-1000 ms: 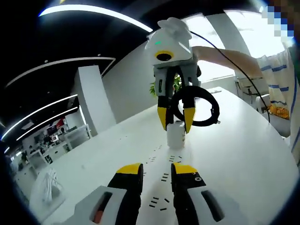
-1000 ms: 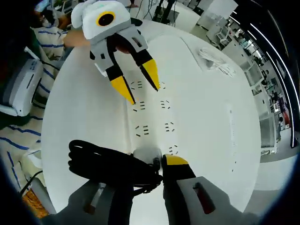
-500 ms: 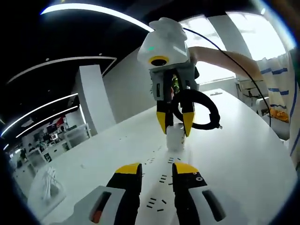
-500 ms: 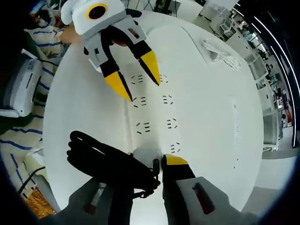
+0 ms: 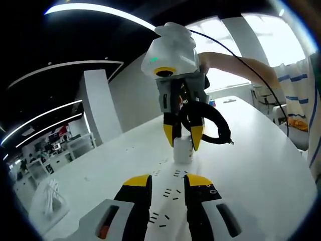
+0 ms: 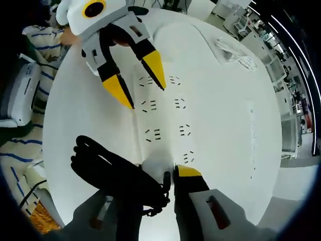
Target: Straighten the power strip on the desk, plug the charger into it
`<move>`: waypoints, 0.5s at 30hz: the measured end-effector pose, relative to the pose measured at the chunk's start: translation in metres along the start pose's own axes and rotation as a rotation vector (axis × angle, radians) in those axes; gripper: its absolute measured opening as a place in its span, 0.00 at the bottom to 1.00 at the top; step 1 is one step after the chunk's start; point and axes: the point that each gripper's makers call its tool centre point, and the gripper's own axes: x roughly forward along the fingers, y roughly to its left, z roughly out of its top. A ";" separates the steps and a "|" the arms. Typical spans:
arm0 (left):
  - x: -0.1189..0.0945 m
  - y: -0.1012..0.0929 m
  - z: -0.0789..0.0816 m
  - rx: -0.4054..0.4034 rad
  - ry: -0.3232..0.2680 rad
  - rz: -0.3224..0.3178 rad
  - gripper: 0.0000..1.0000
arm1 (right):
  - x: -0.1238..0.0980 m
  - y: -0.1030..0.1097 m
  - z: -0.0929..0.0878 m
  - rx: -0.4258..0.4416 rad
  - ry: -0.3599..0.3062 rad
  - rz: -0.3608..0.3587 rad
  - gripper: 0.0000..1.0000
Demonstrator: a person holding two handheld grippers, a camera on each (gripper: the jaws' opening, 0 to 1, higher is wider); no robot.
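A white power strip [image 5: 169,201] with several socket slots lies on the white desk [image 5: 251,165]; in the right gripper view the power strip [image 6: 165,119] runs up the middle. My right gripper [image 6: 159,173] is shut on a white charger [image 6: 156,164], and its coiled black cable [image 6: 113,173] hides the left jaw. In the left gripper view the right gripper [image 5: 183,138] holds the charger [image 5: 182,150] upright just over the strip's far end, the cable [image 5: 208,123] looped beside it. My left gripper [image 5: 168,182] is open above the strip's near sockets, nothing between its jaws; the left gripper [image 6: 136,80] also reaches in from the upper left.
A white cord bundle [image 5: 50,197] lies near the desk's left side, and the same bundle [image 6: 233,54] sits at the far right. A person's arm in a striped sleeve [image 5: 296,83] reaches in. A white device [image 6: 20,95] stands off the desk edge.
The right gripper with the charger has drifted slightly left and nearer over the strip in the left gripper view. The left gripper stays open; the right stays shut on the charger.
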 end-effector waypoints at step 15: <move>0.000 -0.001 0.001 0.010 0.005 0.004 0.26 | 0.004 -0.003 -0.001 0.004 0.147 -0.025 0.22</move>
